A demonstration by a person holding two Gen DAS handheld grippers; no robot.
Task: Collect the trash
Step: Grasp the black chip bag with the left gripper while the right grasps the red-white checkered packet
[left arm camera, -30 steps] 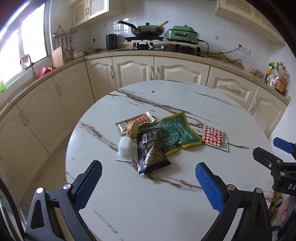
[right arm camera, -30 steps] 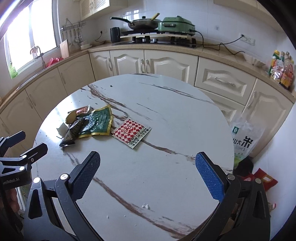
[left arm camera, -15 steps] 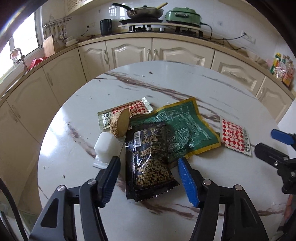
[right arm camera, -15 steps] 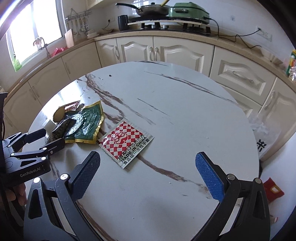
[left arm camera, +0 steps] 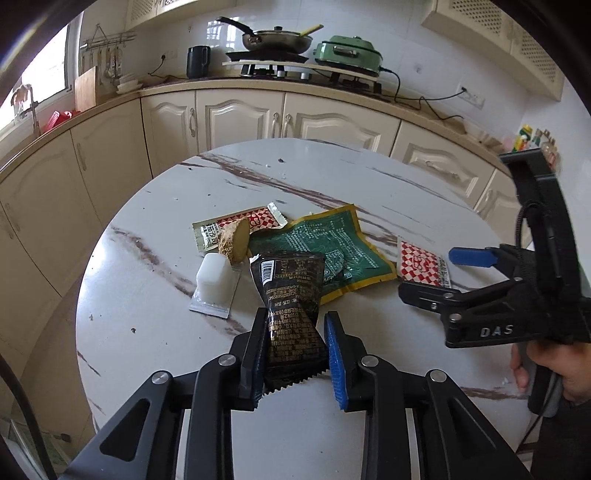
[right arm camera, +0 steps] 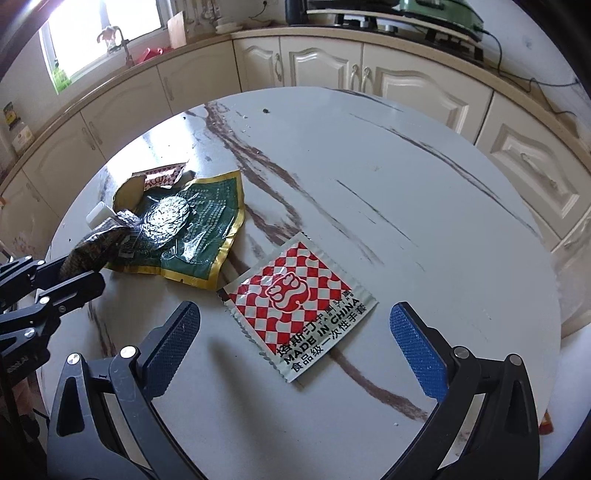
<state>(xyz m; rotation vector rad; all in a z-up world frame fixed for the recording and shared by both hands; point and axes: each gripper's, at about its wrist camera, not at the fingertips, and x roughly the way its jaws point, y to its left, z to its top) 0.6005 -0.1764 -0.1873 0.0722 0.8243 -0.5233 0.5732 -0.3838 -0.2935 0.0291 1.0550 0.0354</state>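
Note:
My left gripper (left arm camera: 295,339) is shut on a black snack wrapper (left arm camera: 291,295), squeezing its near half; the wrapper also shows in the right wrist view (right arm camera: 96,251). Beyond it lie a green gold-edged wrapper (left arm camera: 332,251), a red-checked sachet (left arm camera: 240,225) with a brown biscuit piece (left arm camera: 233,240) on it, and a white plastic cup (left arm camera: 212,275). My right gripper (right arm camera: 295,343) is open, low over the table, with a red-checked glove sachet (right arm camera: 299,306) between its fingers. The right gripper also shows at the right of the left wrist view (left arm camera: 454,273).
The round marble table (right arm camera: 406,184) carries the trash on its left half. Cream cabinets (left arm camera: 240,118) and a counter with a stove and pan (left arm camera: 277,40) curve behind it. A window (right arm camera: 107,33) is at the far left.
My left gripper moved forward and closed on the black wrapper, lifting its near end. My right gripper moved forward and down toward the red-checked glove sachet, staying open.

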